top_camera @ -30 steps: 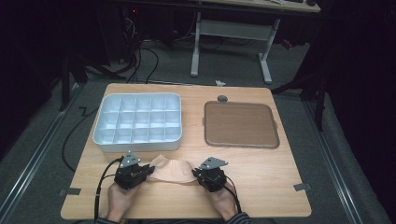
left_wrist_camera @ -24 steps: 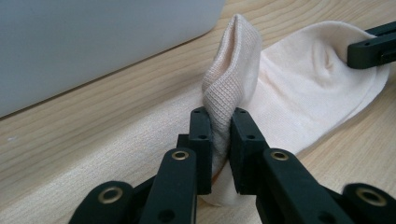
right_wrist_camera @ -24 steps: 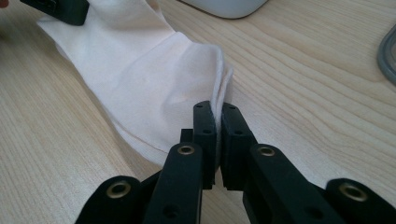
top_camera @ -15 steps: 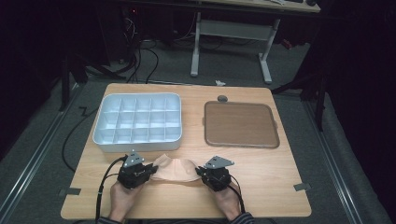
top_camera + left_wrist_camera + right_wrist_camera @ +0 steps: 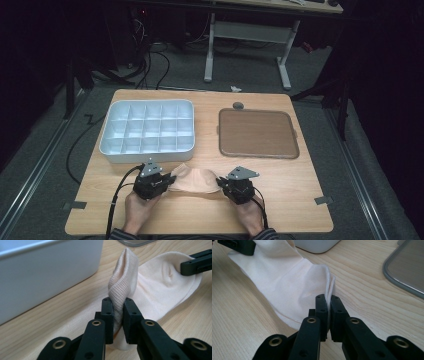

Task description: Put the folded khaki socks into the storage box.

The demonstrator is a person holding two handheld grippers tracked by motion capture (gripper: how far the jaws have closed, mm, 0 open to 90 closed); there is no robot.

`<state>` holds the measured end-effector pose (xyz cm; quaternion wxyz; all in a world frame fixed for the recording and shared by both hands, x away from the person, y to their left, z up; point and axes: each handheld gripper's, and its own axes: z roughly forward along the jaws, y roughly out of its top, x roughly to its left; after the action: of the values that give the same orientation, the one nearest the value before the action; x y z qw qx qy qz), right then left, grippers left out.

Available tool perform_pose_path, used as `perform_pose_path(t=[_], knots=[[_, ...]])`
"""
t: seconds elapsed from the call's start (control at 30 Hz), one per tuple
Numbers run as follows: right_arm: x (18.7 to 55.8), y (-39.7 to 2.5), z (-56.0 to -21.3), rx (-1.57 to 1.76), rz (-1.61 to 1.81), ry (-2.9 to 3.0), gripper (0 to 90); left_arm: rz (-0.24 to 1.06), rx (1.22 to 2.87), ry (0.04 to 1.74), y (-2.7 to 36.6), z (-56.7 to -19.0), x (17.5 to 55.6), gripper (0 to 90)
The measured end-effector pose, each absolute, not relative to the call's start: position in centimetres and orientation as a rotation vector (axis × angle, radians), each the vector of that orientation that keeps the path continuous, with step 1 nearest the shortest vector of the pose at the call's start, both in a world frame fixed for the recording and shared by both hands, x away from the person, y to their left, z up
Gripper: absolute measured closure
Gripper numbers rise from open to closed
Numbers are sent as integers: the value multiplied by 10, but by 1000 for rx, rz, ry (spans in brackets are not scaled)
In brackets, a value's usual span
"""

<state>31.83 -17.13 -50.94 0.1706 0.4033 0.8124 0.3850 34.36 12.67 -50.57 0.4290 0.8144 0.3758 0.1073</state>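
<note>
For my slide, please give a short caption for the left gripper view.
Left hand-held gripper pinching a folded end of a peach sock on the wooden table.

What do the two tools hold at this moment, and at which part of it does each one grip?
Both hold one pale sock. The left tool pinches a raised fold of ribbed fabric at one end; the right tool pinches the edge at the opposite end.
</note>
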Motion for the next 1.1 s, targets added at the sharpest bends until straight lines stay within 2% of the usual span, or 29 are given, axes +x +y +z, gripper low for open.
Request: perform_pose_path(t=[1.1], knots=[[312,-213,-511,1254,1021,2230,864,233,2037,898,84,-514,350,807]])
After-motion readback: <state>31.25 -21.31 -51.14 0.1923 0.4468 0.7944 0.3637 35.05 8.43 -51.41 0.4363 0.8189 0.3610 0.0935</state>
